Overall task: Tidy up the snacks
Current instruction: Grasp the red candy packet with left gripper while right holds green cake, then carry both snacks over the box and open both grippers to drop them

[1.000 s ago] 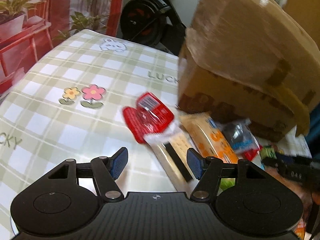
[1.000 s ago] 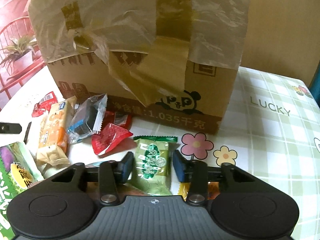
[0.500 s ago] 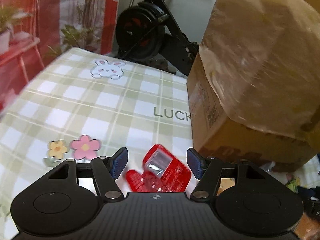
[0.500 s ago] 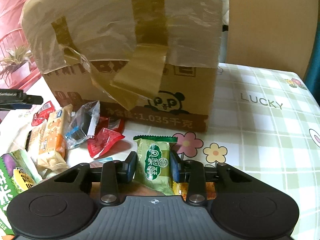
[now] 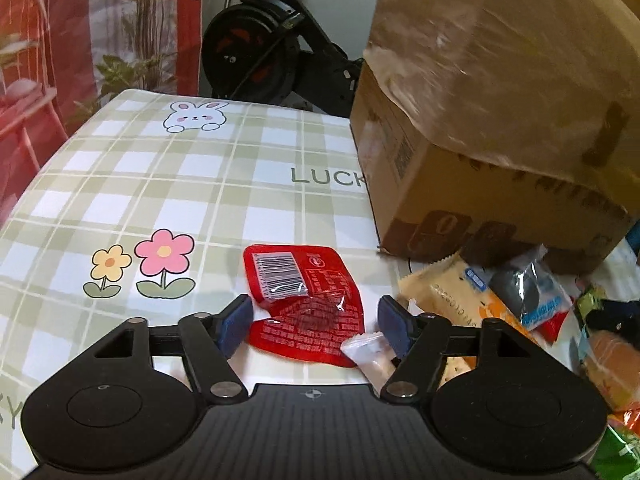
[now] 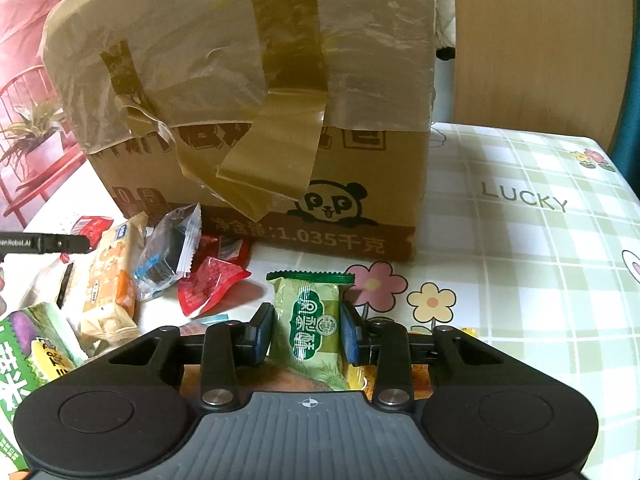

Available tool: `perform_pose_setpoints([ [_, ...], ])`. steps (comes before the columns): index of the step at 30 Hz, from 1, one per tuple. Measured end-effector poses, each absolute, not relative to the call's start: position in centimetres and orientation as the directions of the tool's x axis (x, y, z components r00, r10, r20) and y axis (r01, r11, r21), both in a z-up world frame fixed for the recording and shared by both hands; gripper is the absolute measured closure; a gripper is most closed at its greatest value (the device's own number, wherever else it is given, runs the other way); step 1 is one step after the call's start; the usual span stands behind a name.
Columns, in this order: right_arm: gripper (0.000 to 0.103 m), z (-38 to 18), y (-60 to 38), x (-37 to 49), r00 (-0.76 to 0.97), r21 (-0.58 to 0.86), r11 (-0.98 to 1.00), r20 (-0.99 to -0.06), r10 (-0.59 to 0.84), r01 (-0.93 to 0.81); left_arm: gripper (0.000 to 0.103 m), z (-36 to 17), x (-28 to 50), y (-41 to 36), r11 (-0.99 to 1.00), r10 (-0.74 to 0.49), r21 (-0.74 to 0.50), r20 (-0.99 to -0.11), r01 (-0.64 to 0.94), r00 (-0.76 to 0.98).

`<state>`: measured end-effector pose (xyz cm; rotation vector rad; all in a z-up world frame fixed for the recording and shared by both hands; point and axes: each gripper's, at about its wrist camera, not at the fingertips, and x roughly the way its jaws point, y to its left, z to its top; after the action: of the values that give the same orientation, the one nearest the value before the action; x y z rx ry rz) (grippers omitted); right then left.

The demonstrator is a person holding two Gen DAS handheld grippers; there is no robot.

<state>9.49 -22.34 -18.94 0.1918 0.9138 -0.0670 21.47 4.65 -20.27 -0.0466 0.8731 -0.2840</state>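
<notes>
A flat red snack packet (image 5: 306, 304) with a barcode lies on the checked tablecloth between the fingers of my left gripper (image 5: 314, 326). Its jaws are opening and the blue pads stand clear of the packet. My right gripper (image 6: 306, 336) is shut on a green pastry packet (image 6: 314, 328), both pads pressing its sides. A pile of snacks lies by the box: an orange cracker pack (image 6: 110, 276), a clear-wrapped dark biscuit (image 6: 170, 256) and a red packet (image 6: 208, 288). The left gripper's finger (image 6: 44, 243) shows at the left edge of the right wrist view.
A big taped cardboard box (image 6: 256, 120) with a panda print stands at the back of the table. An exercise bike (image 5: 260, 40) stands beyond the table's far edge. A green bag (image 6: 24, 356) lies at the near left. Bare tablecloth (image 5: 120, 184) spreads left of the box.
My left gripper has swung over the red packet and come down closer, and its jaws stand wider. The right gripper has closed onto the green packet and keeps hold of it.
</notes>
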Motion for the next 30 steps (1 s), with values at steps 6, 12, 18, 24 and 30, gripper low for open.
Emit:
perform_pose_setpoints([
  [6,0.071,-18.9,-22.2,9.3,0.61,0.135,0.981,-0.792,0.025,0.136,0.025,-20.2,21.8,2.6,0.979,-0.157,-0.041,-0.772,0.198,0.616],
  [12,0.071,-18.9,-22.2,9.1,0.614,0.141,0.98,-0.789,0.027,0.138,0.049,-19.9,20.5,1.9,0.981,-0.122,0.008,-0.75,0.193,0.65],
  [18,0.071,-18.2,-22.4,8.6,0.639,0.139,0.98,-0.769,0.016,0.142,0.055,-19.2,19.5,3.2,0.988,-0.116,-0.015,-0.737,0.156,0.666],
  [24,0.071,-16.6,-23.2,7.3,0.689,0.144,0.976,-0.725,-0.007,0.161,0.055,-16.0,18.2,4.9,0.992,-0.108,-0.025,-0.679,0.124,0.726],
  [30,0.071,-14.7,-24.0,5.7,0.731,0.166,0.97,-0.682,-0.019,0.18,0.054,-12.2,16.6,4.9,0.99,-0.129,-0.031,-0.617,0.139,0.777],
])
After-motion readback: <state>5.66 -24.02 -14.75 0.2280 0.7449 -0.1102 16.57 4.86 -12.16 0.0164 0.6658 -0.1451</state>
